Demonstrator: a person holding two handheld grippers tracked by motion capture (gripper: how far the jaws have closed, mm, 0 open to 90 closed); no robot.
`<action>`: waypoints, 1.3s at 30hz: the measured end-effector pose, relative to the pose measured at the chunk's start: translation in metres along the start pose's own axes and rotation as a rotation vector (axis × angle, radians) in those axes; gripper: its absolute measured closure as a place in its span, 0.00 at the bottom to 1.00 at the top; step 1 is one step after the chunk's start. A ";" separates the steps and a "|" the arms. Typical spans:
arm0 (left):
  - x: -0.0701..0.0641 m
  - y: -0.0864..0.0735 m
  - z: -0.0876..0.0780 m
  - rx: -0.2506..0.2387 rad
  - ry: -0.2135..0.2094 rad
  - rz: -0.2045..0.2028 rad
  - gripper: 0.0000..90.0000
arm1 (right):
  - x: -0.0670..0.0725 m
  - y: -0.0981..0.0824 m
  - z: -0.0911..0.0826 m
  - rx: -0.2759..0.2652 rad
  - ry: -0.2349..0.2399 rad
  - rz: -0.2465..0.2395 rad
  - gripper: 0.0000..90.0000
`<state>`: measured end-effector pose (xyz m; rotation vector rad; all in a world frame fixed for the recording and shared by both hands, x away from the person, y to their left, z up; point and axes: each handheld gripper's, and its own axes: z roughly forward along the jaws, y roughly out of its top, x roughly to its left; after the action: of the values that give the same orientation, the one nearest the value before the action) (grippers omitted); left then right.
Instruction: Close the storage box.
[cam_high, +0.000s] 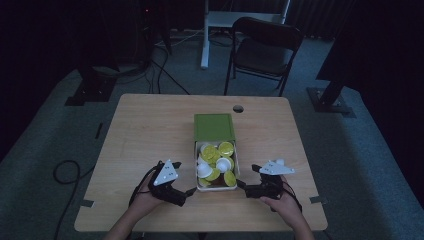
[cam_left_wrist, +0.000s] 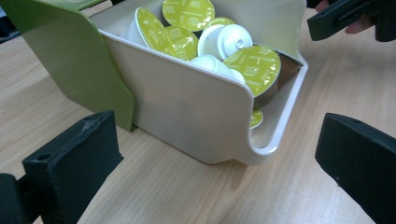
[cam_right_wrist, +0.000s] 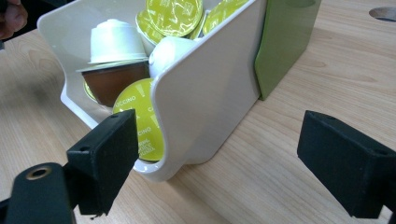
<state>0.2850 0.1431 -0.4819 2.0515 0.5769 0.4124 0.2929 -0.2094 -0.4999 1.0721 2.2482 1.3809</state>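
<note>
Wooden tabletop (cam_high: 150, 130) carries the capsule box (cam_high: 216, 150), between left gripper (cam_high: 190, 191) and right gripper (cam_high: 242, 184). Left gripper view: jaws wide open, empty, the box's curved white edge between them. Right gripper view: jaws wide open, empty; box corner beside the left jaw, free wood beyond.

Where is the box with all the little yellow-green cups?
In the high view the white box of capsules sits mid-table, toward the near edge, between the left gripper and the right gripper, with its green sleeve behind.

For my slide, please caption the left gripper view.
Open left gripper faces a white tray of coffee capsules.
</note>
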 end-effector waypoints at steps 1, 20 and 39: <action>0.000 0.000 0.002 -0.003 0.002 0.002 0.00 | 0.000 0.000 0.000 0.002 -0.001 0.000 0.13; 0.015 0.004 0.021 0.020 0.034 -0.017 0.00 | -0.006 -0.002 0.011 0.029 -0.007 0.011 0.13; 0.024 0.002 0.030 0.044 0.030 -0.027 0.00 | -0.010 0.000 0.021 0.029 -0.013 0.028 0.13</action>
<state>0.3200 0.1344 -0.4937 2.0799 0.6364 0.4192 0.3116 -0.2037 -0.5118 1.1225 2.2593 1.3518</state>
